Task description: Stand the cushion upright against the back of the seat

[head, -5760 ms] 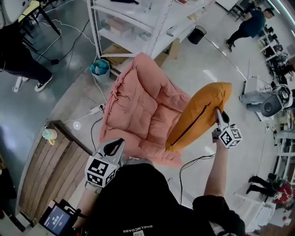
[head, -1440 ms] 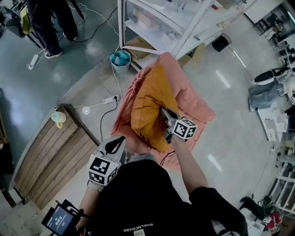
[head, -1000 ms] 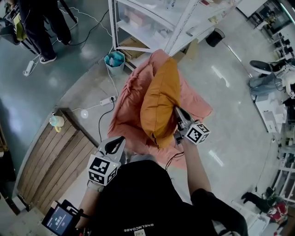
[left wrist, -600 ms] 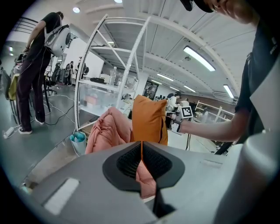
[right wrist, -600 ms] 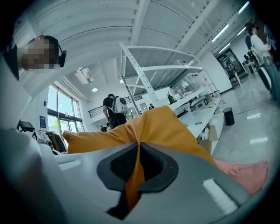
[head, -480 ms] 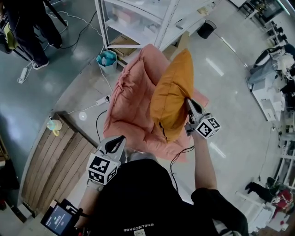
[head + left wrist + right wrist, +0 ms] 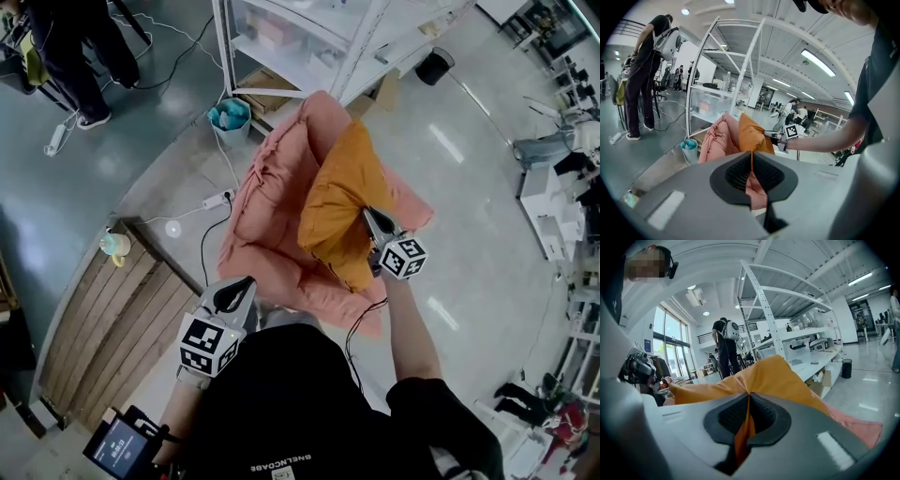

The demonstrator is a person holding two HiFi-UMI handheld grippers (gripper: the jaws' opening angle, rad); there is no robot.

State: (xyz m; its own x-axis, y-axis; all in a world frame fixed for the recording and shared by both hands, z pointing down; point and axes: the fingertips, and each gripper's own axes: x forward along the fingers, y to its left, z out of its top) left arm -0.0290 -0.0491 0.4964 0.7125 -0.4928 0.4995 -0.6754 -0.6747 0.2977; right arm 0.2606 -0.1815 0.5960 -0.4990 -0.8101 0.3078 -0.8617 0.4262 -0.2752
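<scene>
The orange cushion (image 7: 339, 202) hangs over the right half of the pink padded seat (image 7: 267, 220), its upper end near the top of the seat's back. My right gripper (image 7: 368, 219) is shut on the cushion's near edge. In the right gripper view, orange fabric (image 7: 764, 376) is pinched between the jaws of that gripper (image 7: 749, 397), with the pink seat (image 7: 855, 425) below it. My left gripper (image 7: 236, 291) stays low near my body, shut and holding nothing. The left gripper view shows the cushion (image 7: 751, 138) in front of the seat (image 7: 717, 140).
A white shelf rack (image 7: 309, 37) stands right behind the seat, with a teal bin (image 7: 230, 114) at its foot. A power strip and cables (image 7: 217, 199) lie to the seat's left, beside a wooden platform (image 7: 112, 319). A person (image 7: 66, 56) stands at the far left.
My right gripper has come down and rolled with the cushion, which sits lower and closer over the seat than half a second ago. The left gripper has stayed put.
</scene>
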